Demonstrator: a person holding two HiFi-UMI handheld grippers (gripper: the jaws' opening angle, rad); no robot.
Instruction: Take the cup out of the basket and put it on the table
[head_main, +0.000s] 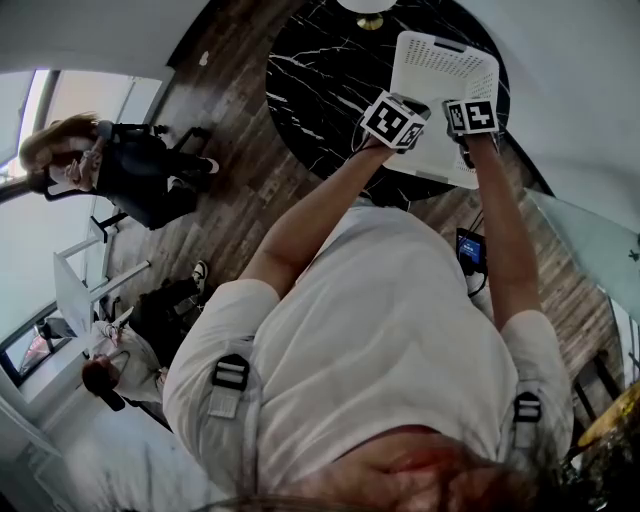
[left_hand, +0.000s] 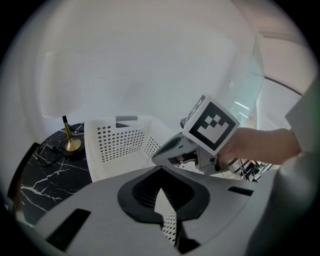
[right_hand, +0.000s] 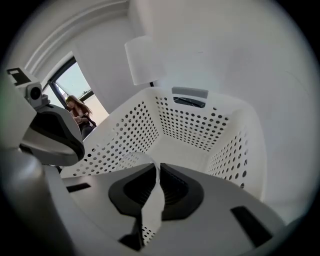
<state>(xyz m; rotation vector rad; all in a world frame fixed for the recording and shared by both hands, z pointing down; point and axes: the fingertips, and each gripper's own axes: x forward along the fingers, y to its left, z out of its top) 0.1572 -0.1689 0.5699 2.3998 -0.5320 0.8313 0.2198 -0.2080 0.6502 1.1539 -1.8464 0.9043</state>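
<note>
A white perforated basket (head_main: 440, 70) stands on a round black marble table (head_main: 310, 70). My right gripper (right_hand: 158, 170) reaches down into the basket and is shut on the thin wall of a clear cup (right_hand: 131, 160), whose curved rim shows just left of the jaws; the basket's holes show through the cup. My left gripper (left_hand: 161, 175) sits at the basket's near left edge, shut on a strip of the perforated wall (left_hand: 170, 227). In the head view both marker cubes, left (head_main: 395, 122) and right (head_main: 470, 118), cover the jaws and the cup.
A lamp with a brass base (left_hand: 72, 145) and a white shade (right_hand: 145, 60) stands on the table beyond the basket. Wooden floor surrounds the table. Two people (head_main: 120, 165) (head_main: 130, 350) are at the left, away from it. A glass panel (head_main: 590, 240) is on the right.
</note>
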